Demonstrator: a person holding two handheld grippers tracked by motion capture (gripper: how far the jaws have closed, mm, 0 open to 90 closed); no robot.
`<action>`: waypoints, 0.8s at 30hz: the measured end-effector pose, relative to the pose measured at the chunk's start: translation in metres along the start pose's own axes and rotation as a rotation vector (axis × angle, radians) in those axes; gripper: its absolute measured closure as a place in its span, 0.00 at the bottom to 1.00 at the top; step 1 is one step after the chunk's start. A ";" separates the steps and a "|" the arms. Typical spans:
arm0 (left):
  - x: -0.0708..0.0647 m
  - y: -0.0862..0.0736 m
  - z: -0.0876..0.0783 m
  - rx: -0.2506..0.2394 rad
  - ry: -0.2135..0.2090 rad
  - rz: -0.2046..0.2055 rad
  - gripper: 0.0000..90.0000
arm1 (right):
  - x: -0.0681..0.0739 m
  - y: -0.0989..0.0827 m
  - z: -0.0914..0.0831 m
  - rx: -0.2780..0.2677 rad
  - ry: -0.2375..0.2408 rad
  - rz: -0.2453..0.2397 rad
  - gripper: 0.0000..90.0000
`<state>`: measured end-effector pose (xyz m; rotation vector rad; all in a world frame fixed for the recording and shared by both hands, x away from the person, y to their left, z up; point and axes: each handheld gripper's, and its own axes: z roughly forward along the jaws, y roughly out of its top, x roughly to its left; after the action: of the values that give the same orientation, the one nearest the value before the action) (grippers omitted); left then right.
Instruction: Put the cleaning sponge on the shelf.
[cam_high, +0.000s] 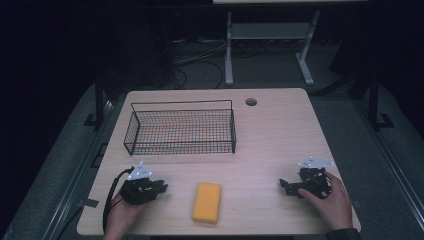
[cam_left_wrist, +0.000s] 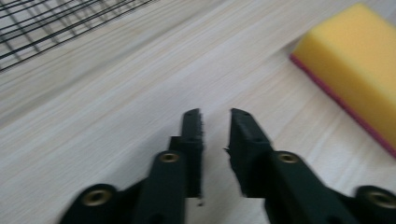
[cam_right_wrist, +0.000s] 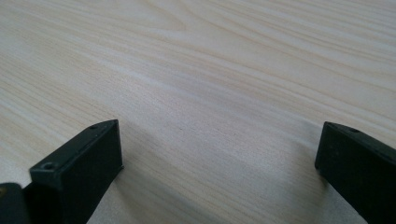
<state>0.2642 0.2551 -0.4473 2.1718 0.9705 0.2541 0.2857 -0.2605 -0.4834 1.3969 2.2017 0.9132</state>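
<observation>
Pale matt wood-grain table (cam_high: 280, 130), black wire-mesh metal basket (cam_high: 181, 131), porous yellow foam sponge (cam_high: 207, 202)

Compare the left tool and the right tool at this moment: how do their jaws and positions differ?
The left tool has its jaws nearly together, a narrow gap between them, while the right tool has its jaws spread wide. The left tool sits closer to the yellow sponge, with the sponge in its own view; the right tool faces bare table. Both are empty, low over the table, and point inward.

A dim lab or office: a pale wood counter (cam_high: 280, 135) with a cable grommet hole (cam_high: 251, 102), loose floor cables (cam_high: 200, 60).
</observation>
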 end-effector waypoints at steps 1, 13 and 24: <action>-0.001 0.001 0.000 0.000 -0.006 -0.001 0.88 | 0.000 0.000 0.000 0.000 0.000 0.001 0.00; -0.012 0.013 0.003 -0.004 -0.057 0.012 1.00 | 0.000 0.000 0.000 -0.002 0.000 0.002 0.00; -0.027 0.026 0.020 0.017 -0.090 0.041 1.00 | 0.000 0.000 0.000 -0.002 0.000 0.001 0.00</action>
<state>0.2691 0.2137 -0.4409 2.2005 0.8818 0.1664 0.2857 -0.2604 -0.4836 1.3974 2.1996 0.9154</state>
